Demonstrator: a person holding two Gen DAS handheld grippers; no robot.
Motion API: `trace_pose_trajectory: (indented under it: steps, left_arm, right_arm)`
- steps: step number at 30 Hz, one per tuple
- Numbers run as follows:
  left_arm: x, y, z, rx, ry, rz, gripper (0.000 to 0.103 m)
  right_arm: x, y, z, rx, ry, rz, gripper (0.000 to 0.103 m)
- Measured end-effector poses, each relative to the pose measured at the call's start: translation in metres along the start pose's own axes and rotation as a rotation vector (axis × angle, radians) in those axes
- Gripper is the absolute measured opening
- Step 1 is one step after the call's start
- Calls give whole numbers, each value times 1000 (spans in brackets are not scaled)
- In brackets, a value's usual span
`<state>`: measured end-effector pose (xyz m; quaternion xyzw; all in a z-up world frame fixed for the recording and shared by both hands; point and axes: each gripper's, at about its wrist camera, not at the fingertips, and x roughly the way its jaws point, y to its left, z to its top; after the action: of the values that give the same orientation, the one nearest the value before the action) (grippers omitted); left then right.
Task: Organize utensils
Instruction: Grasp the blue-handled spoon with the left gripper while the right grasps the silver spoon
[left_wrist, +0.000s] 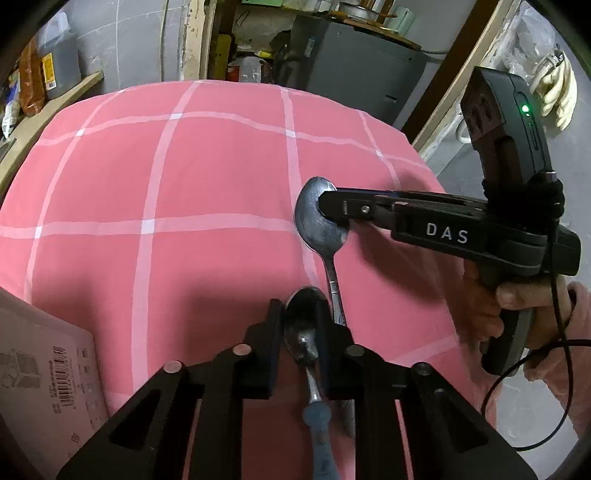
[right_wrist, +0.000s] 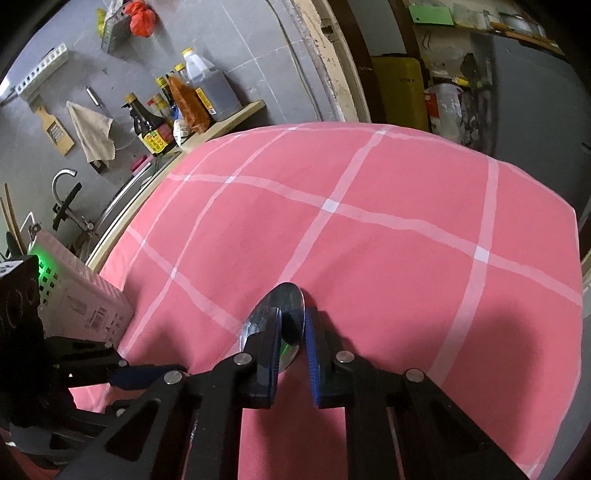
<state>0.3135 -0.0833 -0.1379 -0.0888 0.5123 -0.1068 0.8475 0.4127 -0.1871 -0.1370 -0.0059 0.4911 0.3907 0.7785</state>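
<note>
Steel glints between the black fingers of the left gripper (left_wrist: 299, 332), nearest in the left wrist view: a spoon with a blue handle (left_wrist: 306, 339) lies along the gap, bowl pointing away, handle running back toward the camera, and the jaws are drawn in close on either side of the bowl, the pads appearing to press on it. Just to the right of that bowl the thin handle of a second, all-metal spoon (left_wrist: 320, 218) runs away and slightly left across the pink cloth with white check lines (left_wrist: 155, 177), ending in a bowl farther out. The right gripper (left_wrist: 325, 206), held by a person's hand (left_wrist: 517, 314) in a pink sleeve at the right edge, reaches in from the right, and its fingertips sit on that farther bowl. In the right wrist view the same bowl (right_wrist: 286, 314) stands on edge between the two blue-faced pads (right_wrist: 314, 354), which are closed in to clamp it. At the near left edge of the cloth stands a pale pink perforated box (right_wrist: 85, 299) bearing a barcode label. Beyond the cloth on the left, a wooden shelf (right_wrist: 236, 114) against the grey tiled wall carries bottles of sauce and oil (right_wrist: 207, 88), with a tap (right_wrist: 61, 181) below them. Farthest back is a doorway with cluttered shelving.
</note>
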Motion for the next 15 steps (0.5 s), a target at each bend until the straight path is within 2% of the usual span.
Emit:
trace_pose_trajectory:
  steps: [7, 15]
  left_arm:
    - [-3, 9, 2, -69, 12, -48, 3]
    - [-7, 10, 2, -117, 24, -100, 0]
  right_arm:
    - [-5, -4, -6, 87, -16, 27, 7]
    - [-24, 9, -23, 116, -8, -8, 4]
